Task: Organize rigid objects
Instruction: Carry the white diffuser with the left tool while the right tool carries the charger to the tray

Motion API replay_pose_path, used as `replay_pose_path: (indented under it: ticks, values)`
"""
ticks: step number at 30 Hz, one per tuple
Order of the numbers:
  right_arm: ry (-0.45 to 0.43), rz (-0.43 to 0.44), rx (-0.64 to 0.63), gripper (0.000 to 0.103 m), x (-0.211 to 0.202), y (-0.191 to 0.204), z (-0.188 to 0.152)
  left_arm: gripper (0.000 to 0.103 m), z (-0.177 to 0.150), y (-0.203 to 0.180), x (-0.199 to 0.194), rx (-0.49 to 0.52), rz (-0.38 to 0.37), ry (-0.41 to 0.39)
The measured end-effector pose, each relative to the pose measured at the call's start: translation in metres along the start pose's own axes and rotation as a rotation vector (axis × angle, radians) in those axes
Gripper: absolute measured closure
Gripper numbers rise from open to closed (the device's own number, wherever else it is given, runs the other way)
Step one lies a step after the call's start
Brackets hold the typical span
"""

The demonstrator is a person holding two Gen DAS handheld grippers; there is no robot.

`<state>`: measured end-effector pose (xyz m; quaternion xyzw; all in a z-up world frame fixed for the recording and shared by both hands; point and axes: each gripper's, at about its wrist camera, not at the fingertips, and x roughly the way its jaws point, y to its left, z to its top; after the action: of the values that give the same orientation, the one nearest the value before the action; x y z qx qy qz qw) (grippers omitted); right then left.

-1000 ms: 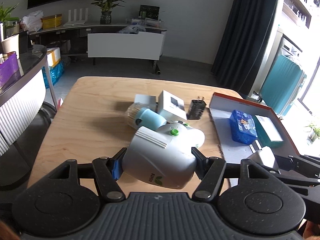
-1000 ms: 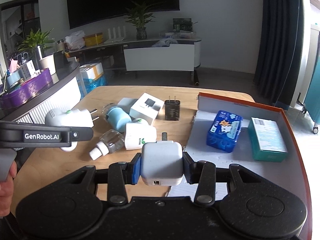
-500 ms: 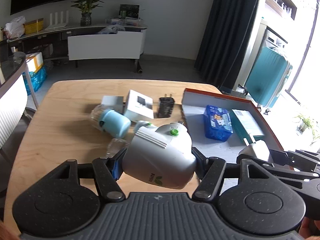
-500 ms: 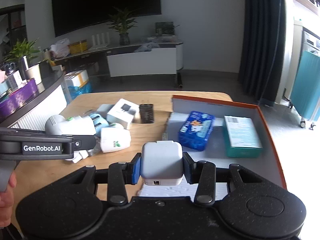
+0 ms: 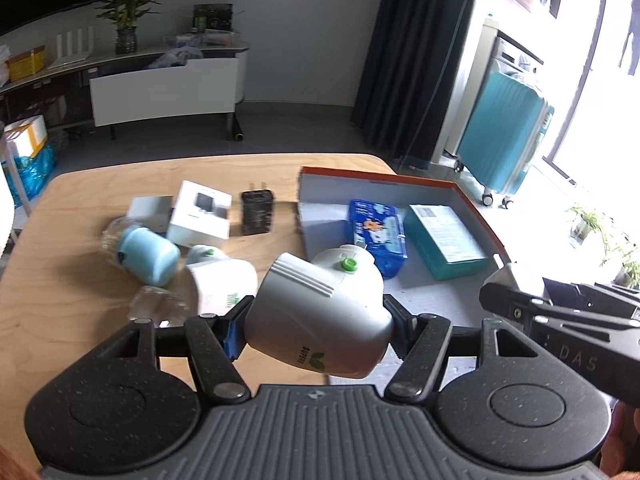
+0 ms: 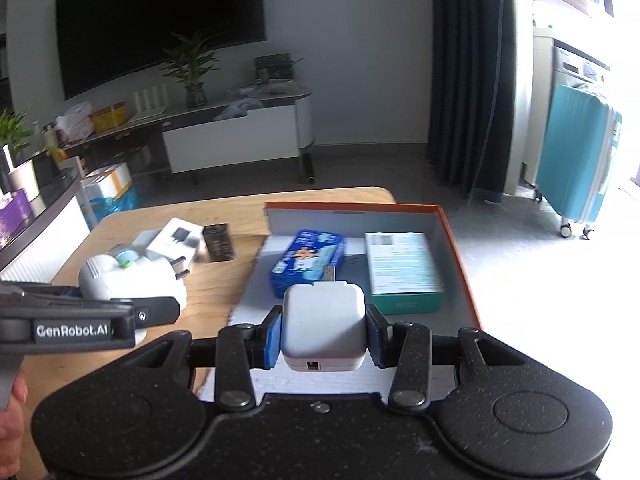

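— Two grippers, both loaded. What has the left gripper (image 5: 316, 320) got?

— Its jaws are clamped on a white plug-in device (image 5: 320, 312) with a green button, held at the near left edge of the orange-rimmed box (image 5: 476, 208).

— And the right gripper (image 6: 324, 332)?

— Closed on a white charger cube (image 6: 324, 326), above the box's near end. A blue pack (image 6: 306, 262) lies at twelve o'clock from the cube, a teal carton (image 6: 402, 270) at one o'clock.

— What does the left wrist camera show that the right one misses?

— At ten o'clock from the held device: a light blue cap (image 5: 150, 256), a white refill with a green leaf mark (image 5: 222, 284), a white carton (image 5: 200, 216) and a black adapter (image 5: 258, 212) on the wooden table (image 5: 80, 300).

— And the right view?

— Only it shows the device's two metal prongs (image 6: 180, 266), and the cube's port facing the camera.
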<state>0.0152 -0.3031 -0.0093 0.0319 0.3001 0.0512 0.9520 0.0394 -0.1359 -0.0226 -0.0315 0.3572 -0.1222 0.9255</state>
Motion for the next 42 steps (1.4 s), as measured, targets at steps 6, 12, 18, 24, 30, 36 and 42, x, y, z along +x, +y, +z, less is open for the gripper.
replay_pose_path:
  ticks: [6,12,18,24,30,36,42]
  values:
    - [-0.007,-0.026,0.02,0.052,0.0,-0.018,0.003,0.036,0.005,-0.017,0.015,0.02,-0.021,0.016]
    - [-0.005,-0.029,0.049,0.052,0.005,-0.033,0.006,0.036,0.014,-0.032,0.026,0.04,-0.032,0.013]
    - [-0.002,-0.021,0.073,0.052,0.015,-0.045,0.016,0.036,0.026,-0.042,0.037,0.052,-0.033,0.003]
    - [-0.006,-0.019,0.077,0.052,0.027,-0.055,0.032,0.036,0.04,-0.049,0.048,0.05,-0.036,-0.004]
    - [-0.008,-0.02,0.066,0.052,0.04,-0.06,0.05,0.036,0.052,-0.056,0.057,0.058,-0.037,-0.011]
    - [0.002,-0.023,0.073,0.052,0.056,-0.066,0.062,0.036,0.061,-0.059,0.066,0.061,-0.038,-0.011]
    - [0.025,-0.02,0.073,0.052,0.074,-0.07,0.071,0.036,0.066,-0.06,0.076,0.061,-0.042,-0.004]
